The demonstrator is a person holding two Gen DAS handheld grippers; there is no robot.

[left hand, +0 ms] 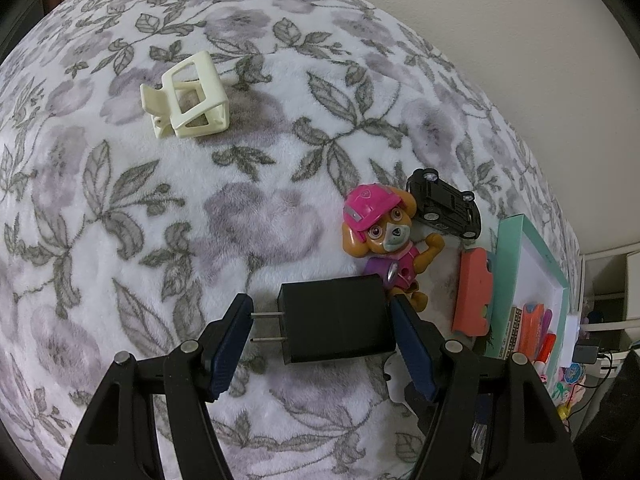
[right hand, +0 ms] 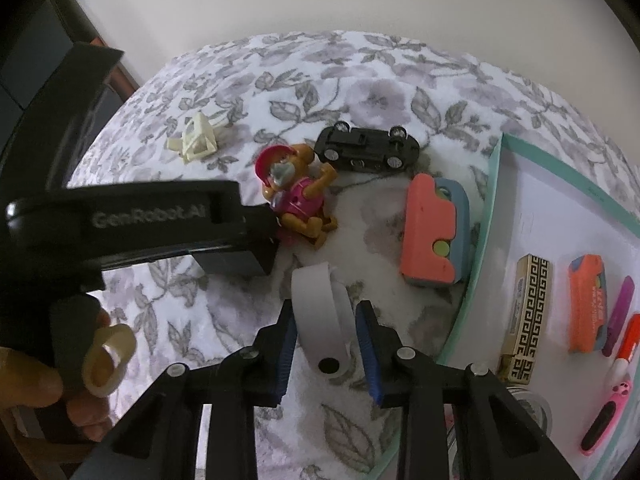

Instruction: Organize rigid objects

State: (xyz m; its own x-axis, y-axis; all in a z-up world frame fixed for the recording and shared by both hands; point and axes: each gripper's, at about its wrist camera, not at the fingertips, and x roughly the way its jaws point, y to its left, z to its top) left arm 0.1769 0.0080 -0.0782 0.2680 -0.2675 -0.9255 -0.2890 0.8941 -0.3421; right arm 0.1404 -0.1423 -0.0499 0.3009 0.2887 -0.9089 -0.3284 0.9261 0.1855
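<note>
My left gripper (left hand: 320,320) straddles a black plug adapter (left hand: 336,318) lying on the floral blanket; its jaws are open, the prongs touch the left pad and the right pad sits at the body's edge. My right gripper (right hand: 326,330) is open around a white wristband (right hand: 320,320) that lies on the blanket. A pup figure with a pink helmet (left hand: 380,232) (right hand: 296,196), a black toy car on its side (left hand: 444,208) (right hand: 366,148), a cream hair claw (left hand: 188,96) (right hand: 198,134) and a coral and blue block (left hand: 474,292) (right hand: 434,228) lie nearby.
A teal-rimmed white tray (right hand: 496,184) at right holds a patterned box (right hand: 524,316), an orange block (right hand: 588,304), markers and a pink clip. It also shows in the left wrist view (left hand: 508,260). The left gripper's body (right hand: 128,220) crosses the right wrist view.
</note>
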